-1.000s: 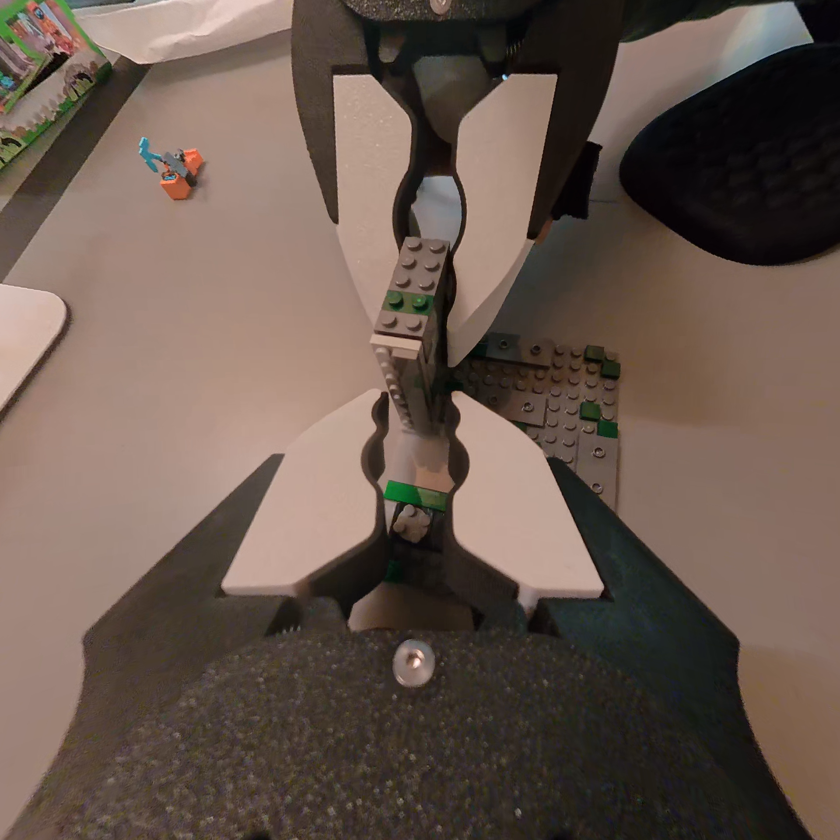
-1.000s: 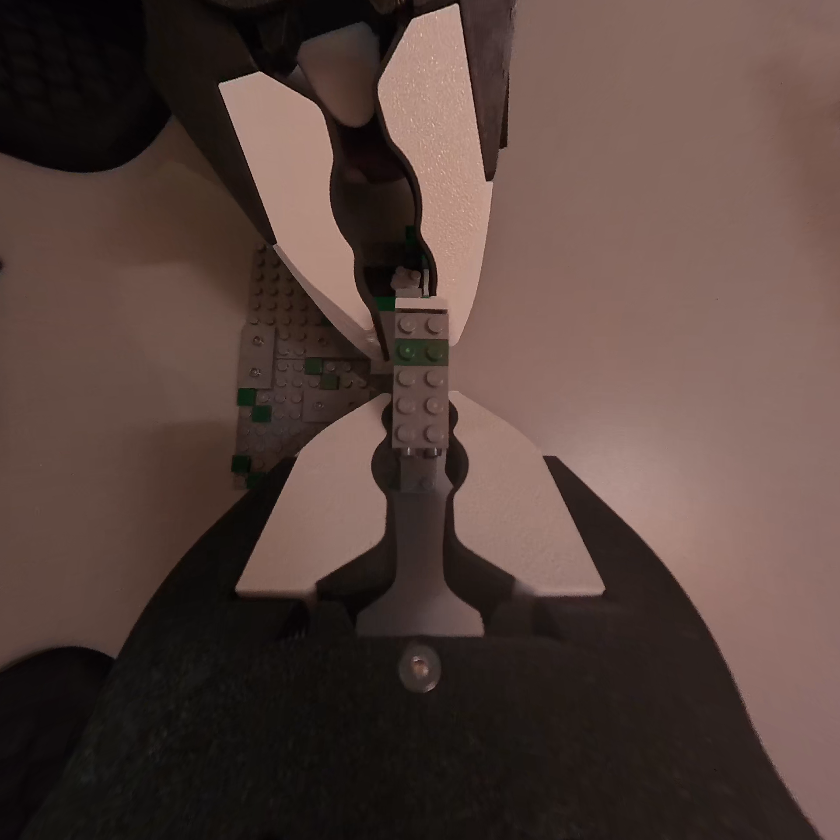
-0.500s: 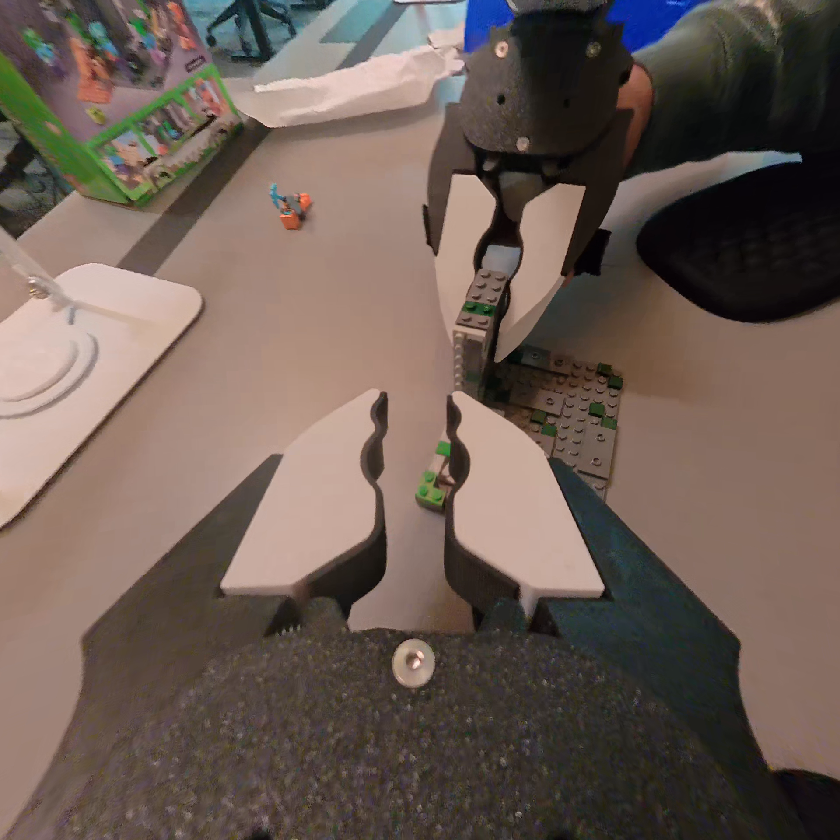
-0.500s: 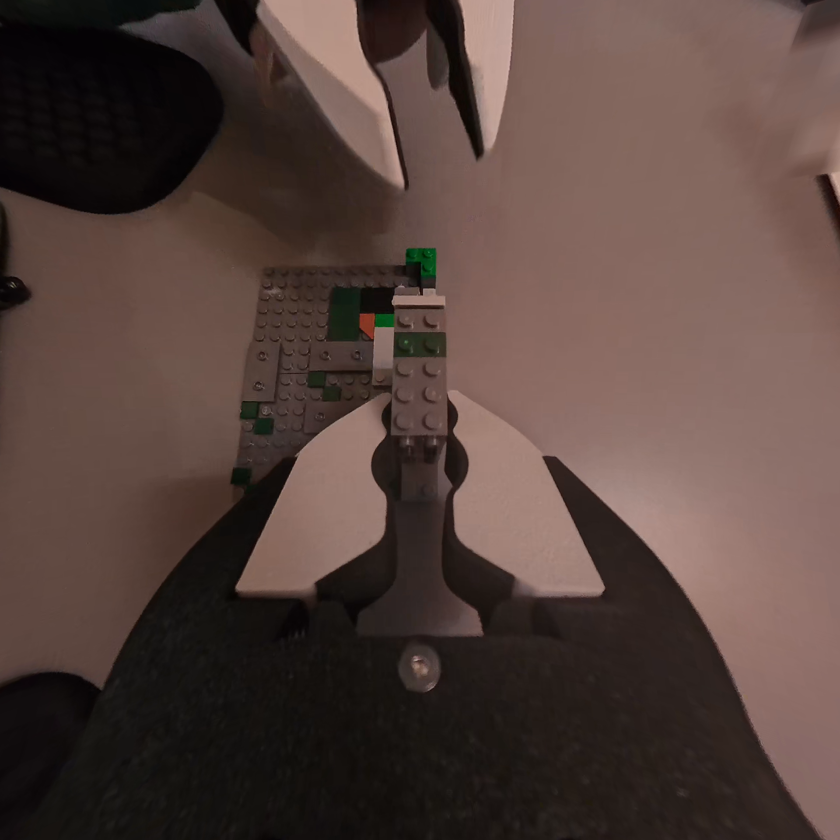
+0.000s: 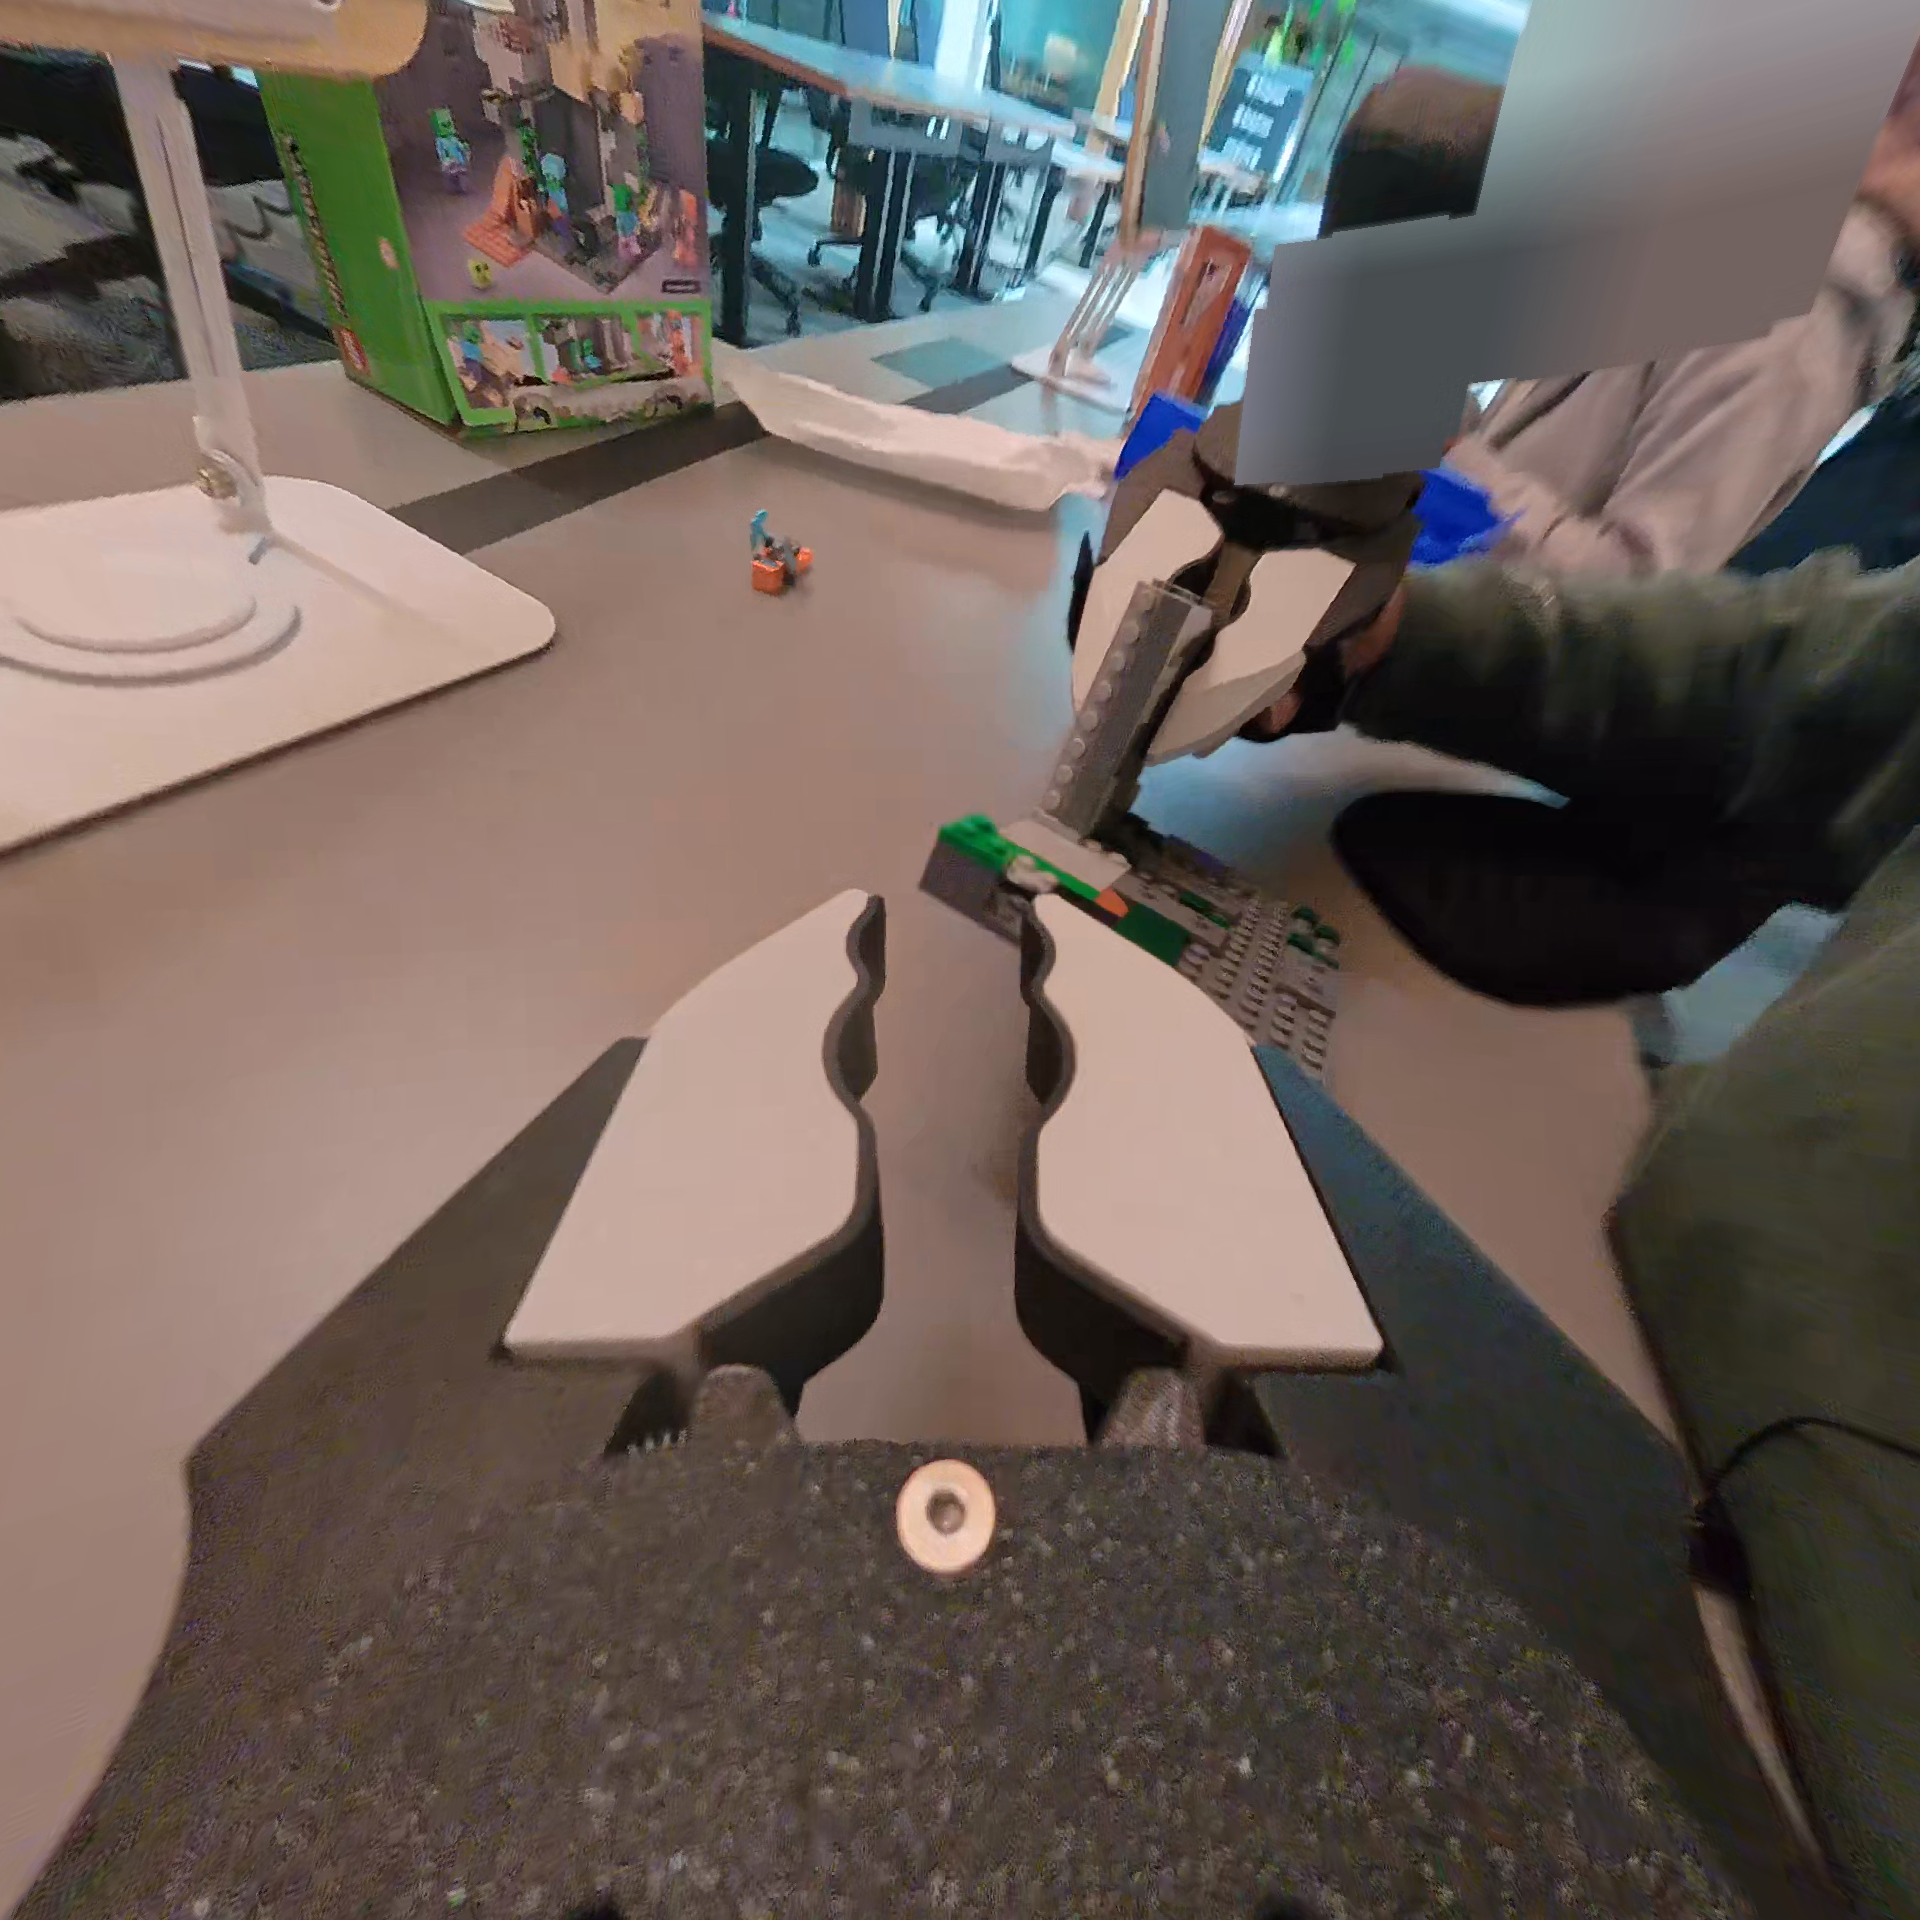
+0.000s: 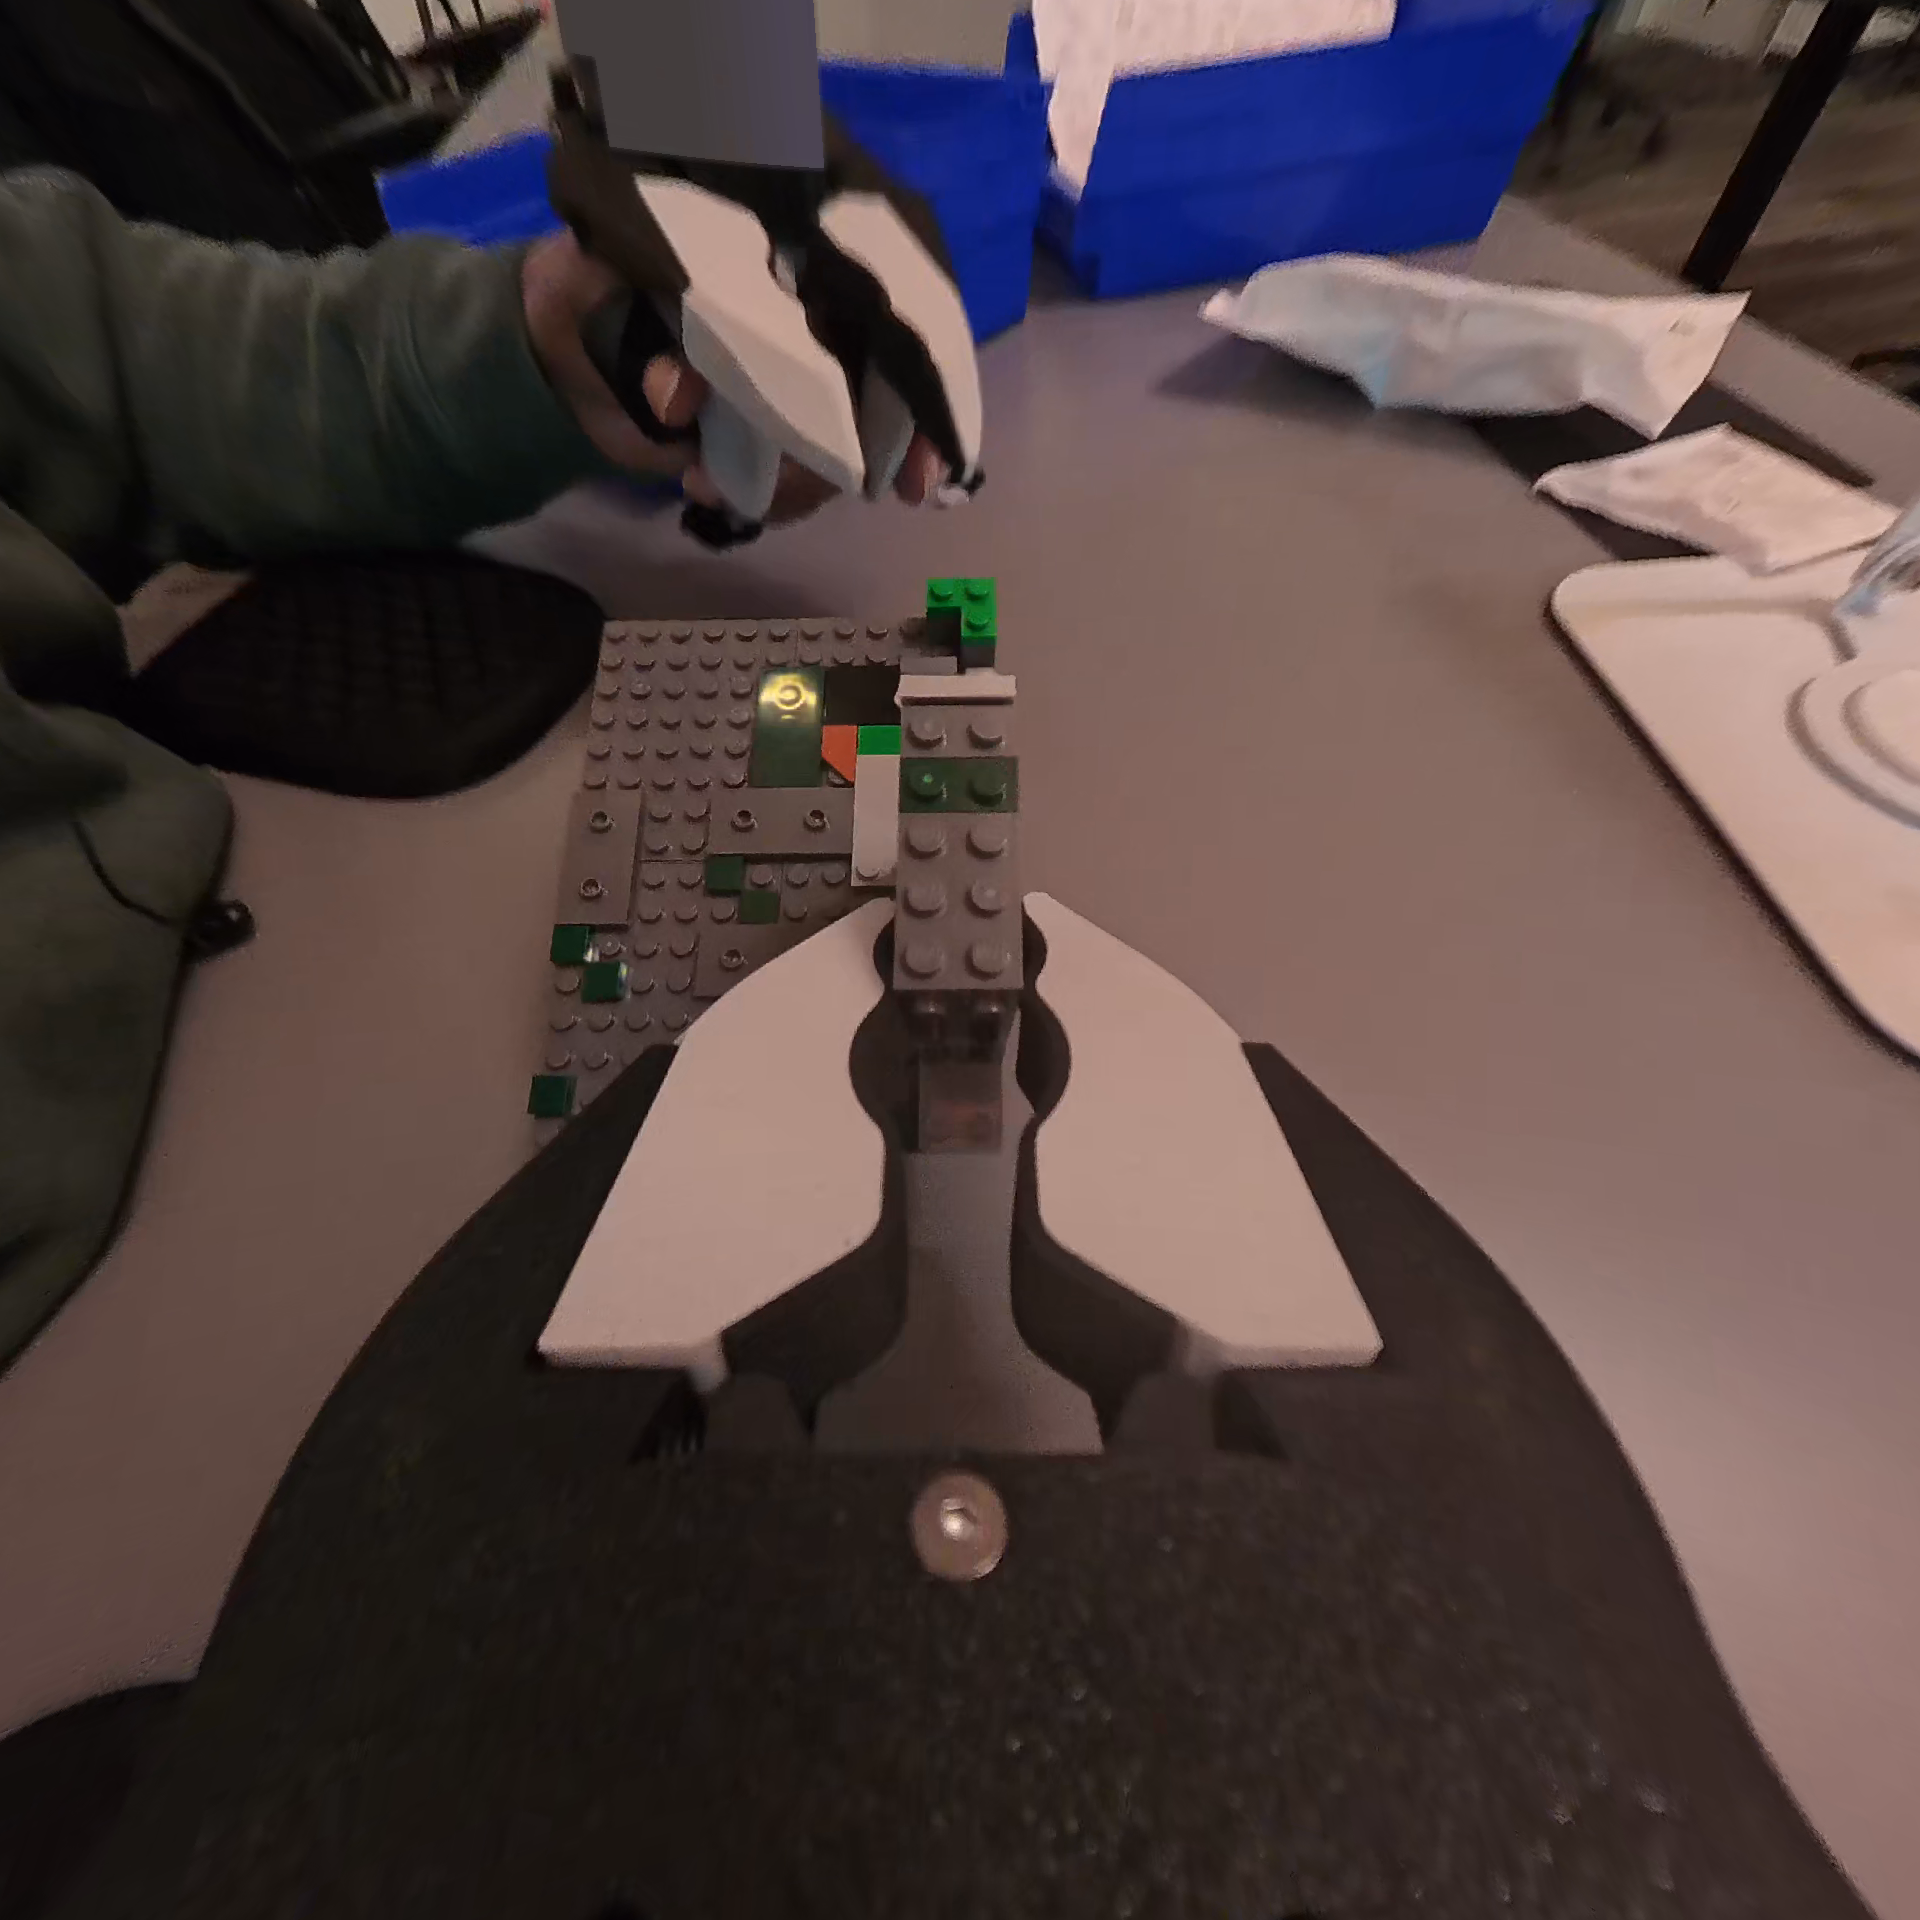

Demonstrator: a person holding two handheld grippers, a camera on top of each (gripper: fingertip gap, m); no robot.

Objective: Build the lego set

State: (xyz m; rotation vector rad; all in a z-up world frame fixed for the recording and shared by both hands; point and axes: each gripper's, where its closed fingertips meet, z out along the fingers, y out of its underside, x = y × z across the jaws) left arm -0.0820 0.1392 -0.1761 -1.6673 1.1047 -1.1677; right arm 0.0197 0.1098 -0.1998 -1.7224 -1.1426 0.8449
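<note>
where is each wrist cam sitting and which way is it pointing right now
Left wrist view: behind the open left gripper, raised, facing the grey studded lego baseplate; a green sleeve shows.
Right wrist view: behind the right gripper, shut on the tall grey brick column, looking down.
Both share the baseplate, the column and each other's gripper.

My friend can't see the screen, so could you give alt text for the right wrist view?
The right hand-held gripper grips a tall grey brick column at the edge of a grey studded baseplate. Beyond it, the open left hand-held gripper is above the grey table.
</note>
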